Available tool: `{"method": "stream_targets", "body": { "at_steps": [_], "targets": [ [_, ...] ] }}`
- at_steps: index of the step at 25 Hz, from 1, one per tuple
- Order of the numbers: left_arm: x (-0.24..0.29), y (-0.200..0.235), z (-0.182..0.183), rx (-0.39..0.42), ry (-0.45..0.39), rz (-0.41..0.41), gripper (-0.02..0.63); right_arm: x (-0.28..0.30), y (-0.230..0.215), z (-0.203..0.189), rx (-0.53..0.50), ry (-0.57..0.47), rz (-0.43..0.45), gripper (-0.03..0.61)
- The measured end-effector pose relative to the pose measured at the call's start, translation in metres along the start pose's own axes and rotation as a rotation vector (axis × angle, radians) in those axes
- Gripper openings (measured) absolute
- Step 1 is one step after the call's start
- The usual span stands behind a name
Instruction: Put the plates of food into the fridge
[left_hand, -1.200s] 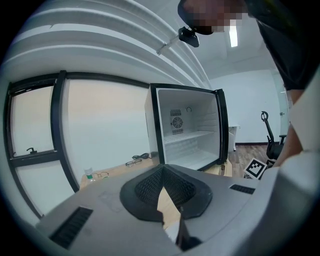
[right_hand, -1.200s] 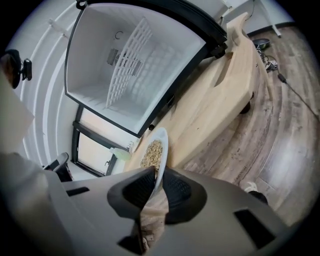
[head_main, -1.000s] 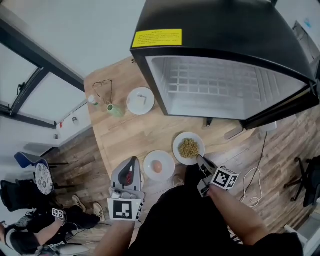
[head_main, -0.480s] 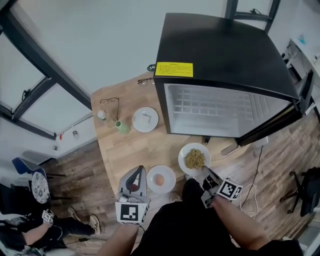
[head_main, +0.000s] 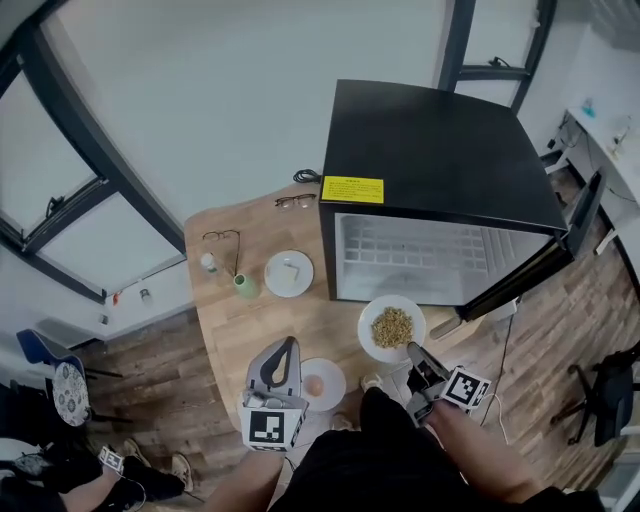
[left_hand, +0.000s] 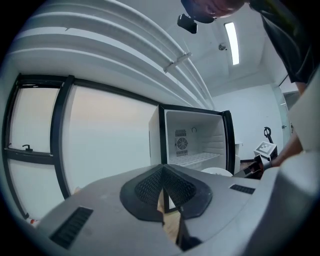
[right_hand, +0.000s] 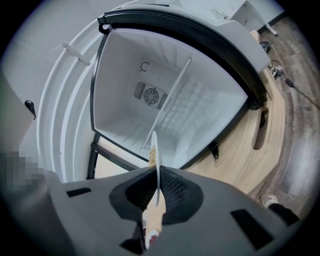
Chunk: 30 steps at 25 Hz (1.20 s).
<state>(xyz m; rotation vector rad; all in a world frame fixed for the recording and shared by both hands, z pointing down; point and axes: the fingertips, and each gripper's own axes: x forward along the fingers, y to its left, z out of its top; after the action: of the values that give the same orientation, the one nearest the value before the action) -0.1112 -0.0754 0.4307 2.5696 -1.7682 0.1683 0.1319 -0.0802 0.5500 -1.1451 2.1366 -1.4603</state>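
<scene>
A white plate of brownish grains (head_main: 392, 328) hangs in front of the open black fridge (head_main: 430, 160), and my right gripper (head_main: 410, 347) is shut on its near rim. In the right gripper view the plate (right_hand: 155, 165) shows edge-on between the pads of the right gripper (right_hand: 156, 187), with the white fridge interior (right_hand: 170, 100) straight ahead. A second plate with an egg (head_main: 322, 383) lies on the wooden table (head_main: 250, 325). My left gripper (head_main: 287, 345) hovers just left of it, shut and holding nothing. In the left gripper view the left gripper (left_hand: 163, 172) points toward the fridge (left_hand: 195, 142).
A third plate (head_main: 289, 273) lies further back by the fridge's left side. A green bottle (head_main: 243, 286) and two pairs of glasses (head_main: 222, 237) (head_main: 296, 201) are also on the table. The fridge door (head_main: 578, 215) stands open to the right. A cable (head_main: 505, 345) lies on the floor.
The head view has pulled back and up, showing the whole fridge. My right gripper has carried the plate of grains a little nearer the fridge opening. The left gripper stays beside the egg plate.
</scene>
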Motion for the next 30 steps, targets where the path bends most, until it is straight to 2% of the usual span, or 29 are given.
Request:
{"method": "stream_targets", "body": {
  "at_steps": [15,22,30],
  "targets": [
    [0.027,0.027,0.043,0.015,-0.055,0.042,0.003,0.039,0.045,0.058,-0.050,-0.015,0.116,0.032],
    [0.038,0.036,0.053,0.032,-0.057,0.058,0.003,0.059,0.053,0.088,-0.072,-0.038,0.127,0.032],
    [0.047,0.054,0.065,0.042,-0.065,0.096,0.004,0.087,0.053,0.124,-0.091,-0.050,0.084,0.034]
  ]
}}
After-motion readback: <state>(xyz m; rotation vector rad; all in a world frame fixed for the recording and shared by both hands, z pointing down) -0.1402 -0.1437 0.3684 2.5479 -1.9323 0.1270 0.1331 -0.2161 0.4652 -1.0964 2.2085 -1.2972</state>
